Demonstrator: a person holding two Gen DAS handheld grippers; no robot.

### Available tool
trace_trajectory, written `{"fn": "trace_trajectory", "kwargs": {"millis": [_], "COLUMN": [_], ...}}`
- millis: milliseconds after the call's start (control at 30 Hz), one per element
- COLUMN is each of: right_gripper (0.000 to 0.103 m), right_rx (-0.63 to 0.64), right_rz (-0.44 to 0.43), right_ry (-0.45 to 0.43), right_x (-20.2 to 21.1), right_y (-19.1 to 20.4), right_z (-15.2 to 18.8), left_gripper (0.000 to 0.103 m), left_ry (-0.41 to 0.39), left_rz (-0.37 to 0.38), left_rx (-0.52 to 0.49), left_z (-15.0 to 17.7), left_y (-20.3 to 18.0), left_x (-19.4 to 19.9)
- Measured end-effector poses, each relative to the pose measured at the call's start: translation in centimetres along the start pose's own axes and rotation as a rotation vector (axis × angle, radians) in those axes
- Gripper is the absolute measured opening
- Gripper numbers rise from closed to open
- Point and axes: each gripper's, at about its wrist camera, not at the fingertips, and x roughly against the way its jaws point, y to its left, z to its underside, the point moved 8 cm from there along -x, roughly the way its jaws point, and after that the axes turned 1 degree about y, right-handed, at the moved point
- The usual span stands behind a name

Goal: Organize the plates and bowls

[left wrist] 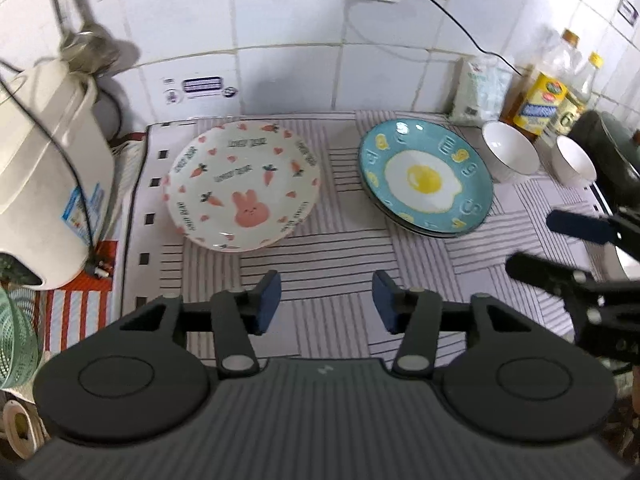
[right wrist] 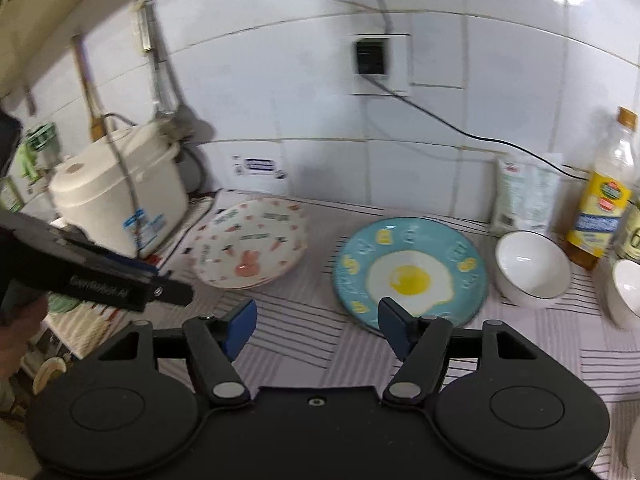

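Note:
A white plate with a pink rabbit and carrots [left wrist: 244, 184] [right wrist: 250, 244] lies on the striped mat [left wrist: 344, 248], left of a blue fried-egg plate [left wrist: 426, 178] [right wrist: 412, 272] that tops a small stack. Two white bowls [left wrist: 510, 150] [left wrist: 574, 160] stand upright to the right of that stack, also in the right wrist view [right wrist: 532, 266] [right wrist: 626, 292]. My left gripper [left wrist: 326, 300] [right wrist: 168, 280] hovers open above the mat in front of both plates, holding nothing. My right gripper [right wrist: 316, 328] [left wrist: 560, 248] is open and empty too, just short of the blue plate's near rim.
A white rice cooker [left wrist: 48, 168] [right wrist: 116, 188] with a cable stands at the left. Oil bottles [left wrist: 540, 100] [right wrist: 604, 200] and a white bag [left wrist: 480, 88] line the tiled wall at the back right. A dark pot [left wrist: 608, 152] sits far right, a green basket [left wrist: 16, 336] lower left.

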Motion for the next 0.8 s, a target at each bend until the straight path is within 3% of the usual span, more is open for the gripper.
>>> {"fn": "trace_trajectory", "kwargs": {"millis": [267,500,667,800], "right_gripper": [0.073,0.073,0.073,0.073], "right_rx": [0.019,-0.01,-0.057,-0.095], "right_rz": [-0.097,-0.177,-0.221,-0.213], "right_ry": [-0.066,-0.153,-0.128,-0.102], "right_x": [-2.8,-8.2,-13.4,-17.2], "right_y": [2.6,3.5,4.2,4.0], "right_z": [0.1,-0.1,0.4,0.9], "left_gripper": [0.062,0.074,0.086,0.086], "left_ry": [-0.059,-0.132,-0.14,-0.127], "left_rz": [-0.04,-0.104,-0.138,-0.172], "left_rx": [0.084,0.144,0.165,0.153], "left_z": [-0.1,-1.8,-2.4,-3.2], "left_y": [4.3,8.2,10.3,11.4], "left_x": [-1.6,-5.3,-9.0,-12.0]}}
